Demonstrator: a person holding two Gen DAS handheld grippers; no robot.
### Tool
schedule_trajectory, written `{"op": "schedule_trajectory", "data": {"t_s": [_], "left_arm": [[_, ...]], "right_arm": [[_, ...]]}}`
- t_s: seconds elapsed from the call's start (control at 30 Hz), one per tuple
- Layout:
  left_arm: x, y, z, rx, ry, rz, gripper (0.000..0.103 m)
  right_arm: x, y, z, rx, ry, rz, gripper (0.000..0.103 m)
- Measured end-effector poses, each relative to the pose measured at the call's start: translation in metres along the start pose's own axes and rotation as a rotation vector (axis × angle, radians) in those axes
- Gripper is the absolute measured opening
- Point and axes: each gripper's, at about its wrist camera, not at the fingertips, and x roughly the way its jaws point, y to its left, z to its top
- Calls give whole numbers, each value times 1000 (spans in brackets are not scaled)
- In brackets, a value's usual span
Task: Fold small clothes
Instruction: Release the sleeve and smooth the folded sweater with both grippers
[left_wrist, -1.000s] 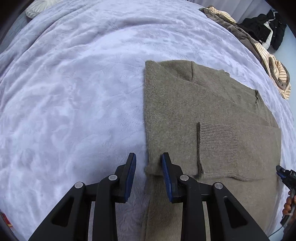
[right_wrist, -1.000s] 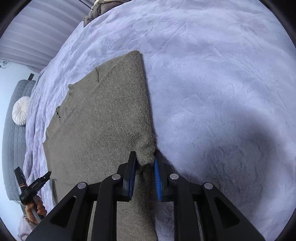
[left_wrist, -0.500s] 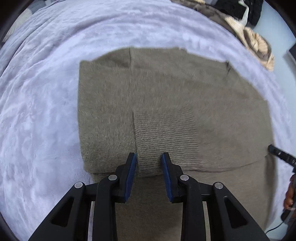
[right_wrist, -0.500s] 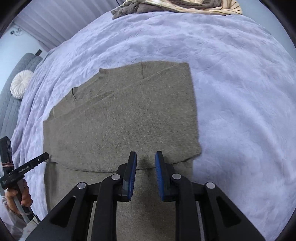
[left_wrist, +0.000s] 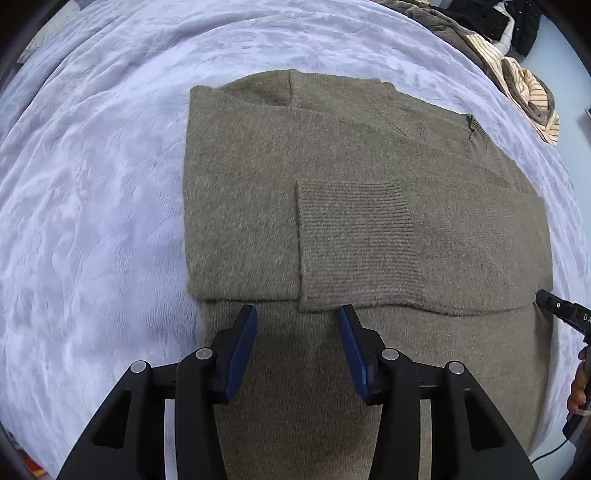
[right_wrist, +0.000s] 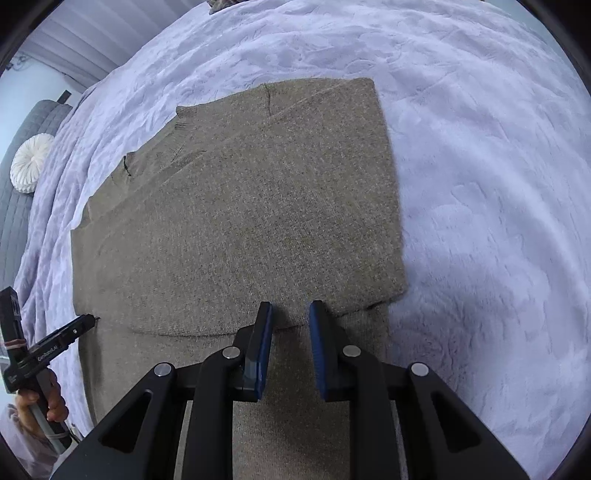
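Note:
An olive-brown knit sweater (left_wrist: 369, 184) lies flat on the lilac bed cover, sleeves folded across its body, one ribbed cuff (left_wrist: 354, 236) on top. It also shows in the right wrist view (right_wrist: 240, 221). My left gripper (left_wrist: 297, 314) is open and empty, just above the sweater's lower part, in front of the folded sleeve edge. My right gripper (right_wrist: 290, 308) is open and empty, over the lower part near the sweater's right side. Each gripper shows at the edge of the other's view: the right (left_wrist: 557, 304), the left (right_wrist: 79, 325).
The lilac plush bed cover (left_wrist: 92, 221) spreads around the sweater. A pile of other clothes (left_wrist: 517, 74) lies at the far right edge of the bed. A round white cushion (right_wrist: 29, 162) rests against a grey headboard at the left.
Both grippers have let go of the sweater's side edges and moved in over its lower middle. The left gripper's jaws have opened wider. The sweater lies still.

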Motion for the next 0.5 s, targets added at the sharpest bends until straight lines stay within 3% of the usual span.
{"op": "schedule_trajectory", "data": {"t_s": [0.5], "left_arm": [[-26,-19,-17,15,57,48,48]], "right_arm": [[-29,-2,-25,78,56,-29,36]]}}
